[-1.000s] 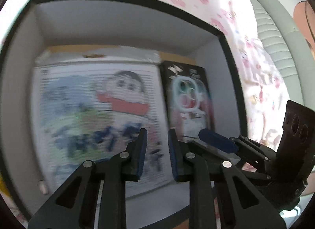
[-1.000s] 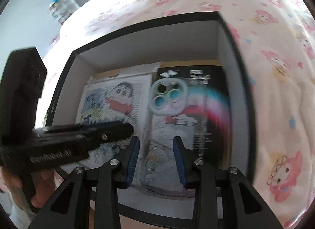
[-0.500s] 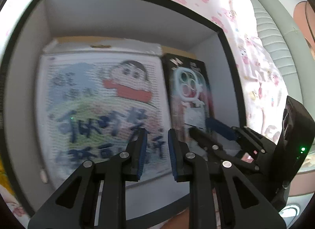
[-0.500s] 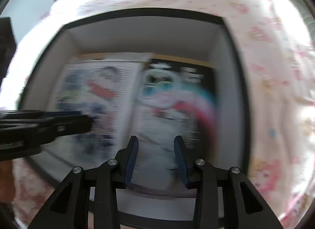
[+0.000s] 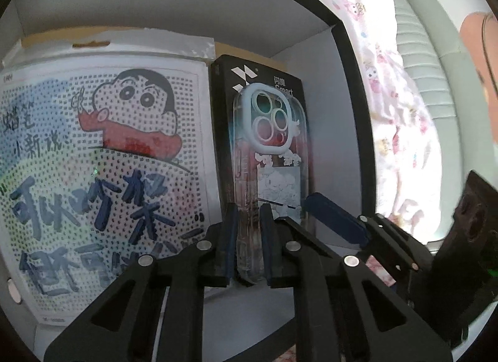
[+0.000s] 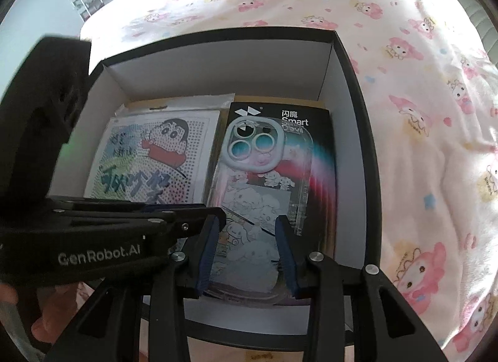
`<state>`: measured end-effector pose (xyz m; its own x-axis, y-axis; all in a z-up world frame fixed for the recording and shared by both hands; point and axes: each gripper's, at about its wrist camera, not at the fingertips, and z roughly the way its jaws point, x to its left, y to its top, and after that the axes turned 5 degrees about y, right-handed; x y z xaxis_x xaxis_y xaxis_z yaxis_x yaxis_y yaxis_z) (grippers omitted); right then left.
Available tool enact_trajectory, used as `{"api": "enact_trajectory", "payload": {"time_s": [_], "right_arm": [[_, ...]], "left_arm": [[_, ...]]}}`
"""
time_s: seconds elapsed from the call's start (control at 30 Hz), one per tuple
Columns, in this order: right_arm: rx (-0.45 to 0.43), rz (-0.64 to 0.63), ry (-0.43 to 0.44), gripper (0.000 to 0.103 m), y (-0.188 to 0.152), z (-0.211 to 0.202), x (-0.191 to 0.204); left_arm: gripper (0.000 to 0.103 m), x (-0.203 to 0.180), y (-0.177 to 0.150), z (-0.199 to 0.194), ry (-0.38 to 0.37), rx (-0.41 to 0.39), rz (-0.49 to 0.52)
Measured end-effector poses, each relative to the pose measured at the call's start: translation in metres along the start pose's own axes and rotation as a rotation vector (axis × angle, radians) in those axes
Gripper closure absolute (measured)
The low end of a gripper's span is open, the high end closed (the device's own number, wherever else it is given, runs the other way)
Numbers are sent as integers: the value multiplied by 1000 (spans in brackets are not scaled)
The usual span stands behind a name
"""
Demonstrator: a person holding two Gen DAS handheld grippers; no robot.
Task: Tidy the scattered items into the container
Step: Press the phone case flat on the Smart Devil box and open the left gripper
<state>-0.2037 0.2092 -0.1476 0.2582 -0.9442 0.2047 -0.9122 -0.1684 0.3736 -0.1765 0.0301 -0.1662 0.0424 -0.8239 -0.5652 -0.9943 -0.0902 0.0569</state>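
Both hand-held grippers parted over box (image 6: 367,150), phone case (image 6: 258,194) inside, bedspread (image 6: 420,82) mostly right view.

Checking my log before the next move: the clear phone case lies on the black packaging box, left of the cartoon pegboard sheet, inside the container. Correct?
Not quite. The clear cartoon-printed phone case does lie on the black packaging box inside the black-rimmed white container, but right of the cartoon pegboard sheet, as the right wrist view shows.

Both grippers are matte black with triangular cut-outs and silver round screws. The right gripper (image 6: 246,246) has blue finger pads (image 6: 207,250). The left gripper (image 5: 247,237) carries white "GenRobot.AI" lettering.
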Motion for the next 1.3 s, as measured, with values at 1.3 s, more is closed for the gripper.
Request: {"api": "enact_trajectory", "payload": {"time_s": [1.3], "right_arm": [[-202,163,29,60,-13,-57,-45]], "left_arm": [[91,3,-49,-13,34,8,22]]}}
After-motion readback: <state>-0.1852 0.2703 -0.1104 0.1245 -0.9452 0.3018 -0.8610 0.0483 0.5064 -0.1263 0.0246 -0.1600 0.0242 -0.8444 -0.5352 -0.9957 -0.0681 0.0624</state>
